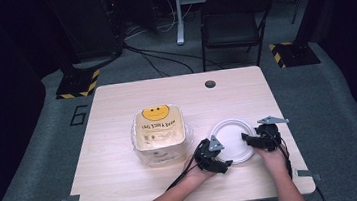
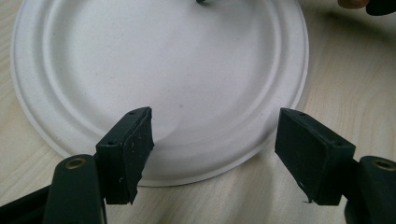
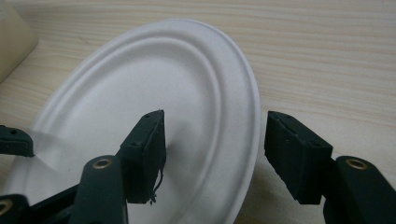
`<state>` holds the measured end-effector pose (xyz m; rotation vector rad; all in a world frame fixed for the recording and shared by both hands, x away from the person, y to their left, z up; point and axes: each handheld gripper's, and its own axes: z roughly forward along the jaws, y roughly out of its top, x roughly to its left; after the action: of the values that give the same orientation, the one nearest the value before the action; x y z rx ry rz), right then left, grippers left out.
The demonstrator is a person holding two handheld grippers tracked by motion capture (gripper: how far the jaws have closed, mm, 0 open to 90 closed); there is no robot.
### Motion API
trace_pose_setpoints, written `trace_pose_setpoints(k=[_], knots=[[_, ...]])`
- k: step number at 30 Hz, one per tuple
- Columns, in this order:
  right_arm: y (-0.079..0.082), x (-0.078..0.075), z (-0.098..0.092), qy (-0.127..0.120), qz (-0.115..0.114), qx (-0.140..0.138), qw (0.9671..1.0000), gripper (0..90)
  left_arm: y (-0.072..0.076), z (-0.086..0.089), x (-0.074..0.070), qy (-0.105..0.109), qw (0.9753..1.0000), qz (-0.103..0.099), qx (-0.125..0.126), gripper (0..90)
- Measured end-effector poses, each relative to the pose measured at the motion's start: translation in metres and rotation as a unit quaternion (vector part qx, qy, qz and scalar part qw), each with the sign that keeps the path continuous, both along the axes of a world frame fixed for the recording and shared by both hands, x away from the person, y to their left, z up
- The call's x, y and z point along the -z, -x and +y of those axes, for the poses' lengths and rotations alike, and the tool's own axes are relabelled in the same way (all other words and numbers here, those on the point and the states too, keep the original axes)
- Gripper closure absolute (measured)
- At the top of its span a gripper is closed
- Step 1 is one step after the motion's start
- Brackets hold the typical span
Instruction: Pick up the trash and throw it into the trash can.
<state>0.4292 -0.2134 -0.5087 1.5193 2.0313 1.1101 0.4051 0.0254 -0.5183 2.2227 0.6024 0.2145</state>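
Observation:
A white paper plate lies flat on the wooden table, right of centre near the front. My left gripper is at the plate's near-left rim, open. In the left gripper view one jaw hangs over the plate and the other over bare wood, with the left gripper holding nothing. My right gripper is at the plate's right rim, also open. In the right gripper view, the right gripper straddles the rim of the plate without closing on it.
A clear square package with a yellow smiley face stands just left of the plate; its cream side shows in the right gripper view. A cable hole sits near the table's far edge. A black folding chair stands beyond the table.

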Motion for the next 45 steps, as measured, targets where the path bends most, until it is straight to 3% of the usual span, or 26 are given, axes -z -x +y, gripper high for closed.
trace_pose_setpoints(k=[6,12,20,24,33,45], knots=[[0.002,-0.007,0.002,-0.007,-0.012,-0.007,0.9999,42.3,0.000,0.000,0.001,0.000,1.0000,0.001,-0.001,27.2],[0.008,-0.022,0.000,-0.022,-0.034,-0.021,0.9990,53.0,0.001,0.001,0.000,-0.001,1.0000,0.000,0.002,27.2],[0.013,-0.035,-0.004,-0.054,-0.030,-0.021,0.9979,66.2,0.002,0.002,-0.001,0.000,1.0000,-0.004,0.003,27.4],[0.017,-0.044,-0.003,-0.057,-0.036,-0.031,0.9973,73.8,0.003,0.004,-0.003,0.000,1.0000,-0.002,0.003,27.5],[0.025,-0.062,0.007,-0.055,-0.049,-0.062,0.9954,79.1,0.007,0.009,-0.011,0.000,0.9999,-0.004,0.014,27.7],[0.030,-0.085,0.017,-0.070,-0.060,-0.102,0.9905,83.2,0.023,0.020,-0.019,0.001,0.9990,-0.008,0.045,27.6]])
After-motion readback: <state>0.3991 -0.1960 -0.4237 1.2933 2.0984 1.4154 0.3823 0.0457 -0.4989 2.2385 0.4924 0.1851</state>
